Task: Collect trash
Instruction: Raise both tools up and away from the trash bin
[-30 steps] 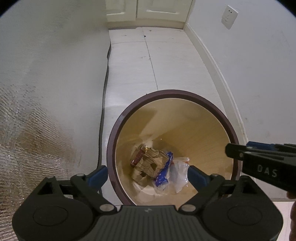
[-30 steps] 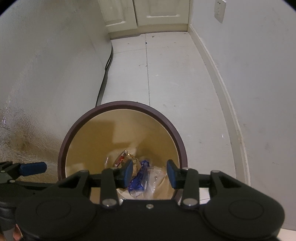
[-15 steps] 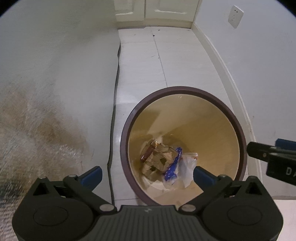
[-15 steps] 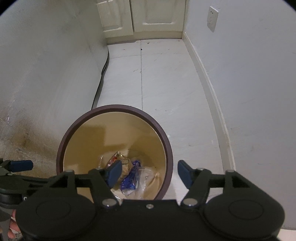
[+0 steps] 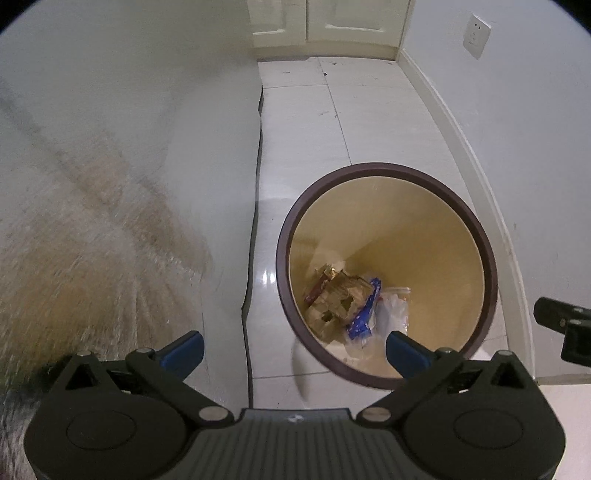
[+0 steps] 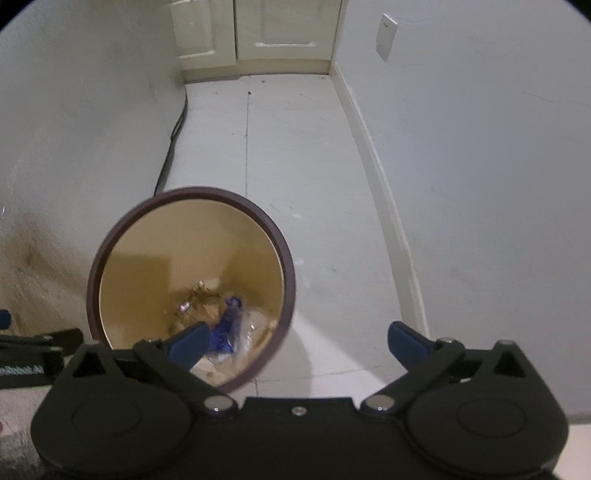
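Grippers first, nearest the lenses. Left gripper (image 5: 293, 347): blue-padded jaws spread wide, nothing between them. Right gripper (image 6: 297, 341): jaws have just been opening and now stand wide apart, empty; its left pad overlaps the bin mouth in the right wrist view. Part of the right gripper shows at the right edge of the left wrist view, and part of the left gripper at the left edge of the right wrist view.

Below both: round bin (image 5: 476, 221) (image 6: 280, 236), dark brown rim, tan inside, standing on pale floor tiles (image 5: 303, 122). Trash lies at its bottom: crumpled brown paper (image 5: 338, 299), a reddish wrapper (image 5: 319, 282) beside it, a blue wrapper (image 5: 364, 310) (image 6: 225, 325), clear plastic (image 5: 393, 310) (image 6: 253, 325) to the right.

Left of the bin: stained grey wall (image 5: 110, 166), a dark cable (image 5: 255, 221) along its foot. Right: white wall with skirting (image 5: 454, 122) and a socket (image 5: 476, 35). Far end: cream cabinet doors (image 6: 284, 33).
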The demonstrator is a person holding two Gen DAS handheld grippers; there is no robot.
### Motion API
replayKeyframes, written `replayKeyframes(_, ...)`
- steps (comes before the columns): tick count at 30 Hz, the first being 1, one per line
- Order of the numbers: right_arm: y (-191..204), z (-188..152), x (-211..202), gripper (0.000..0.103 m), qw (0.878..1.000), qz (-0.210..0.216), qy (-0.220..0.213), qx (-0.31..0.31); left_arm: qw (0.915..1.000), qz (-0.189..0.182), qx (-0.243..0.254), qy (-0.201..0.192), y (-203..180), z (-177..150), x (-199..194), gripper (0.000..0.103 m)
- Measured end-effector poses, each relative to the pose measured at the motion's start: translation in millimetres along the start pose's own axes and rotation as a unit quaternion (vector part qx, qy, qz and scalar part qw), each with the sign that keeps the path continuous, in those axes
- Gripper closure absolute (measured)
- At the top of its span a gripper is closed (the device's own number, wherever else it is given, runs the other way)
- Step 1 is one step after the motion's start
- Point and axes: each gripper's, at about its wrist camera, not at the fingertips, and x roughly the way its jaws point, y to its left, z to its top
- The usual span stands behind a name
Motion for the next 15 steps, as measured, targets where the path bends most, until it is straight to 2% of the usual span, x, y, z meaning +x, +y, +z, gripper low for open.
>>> replayKeyframes(8, -3.3, -13.9, -30.7, 0.0, 1.0, 0.004, 0.001, 0.003, 0.9999, -0.008, -0.011, -0.005, 5.0, -19.0, -26.9, 0.0)
replayKeyframes(15, -11.4, -25.4, -69.0, 0.0, 1.0, 0.015, -0.008, 0.008, 0.9994, -0.022, -0.001, -0.025, 1.0, -32.9, -66.9, 0.0)
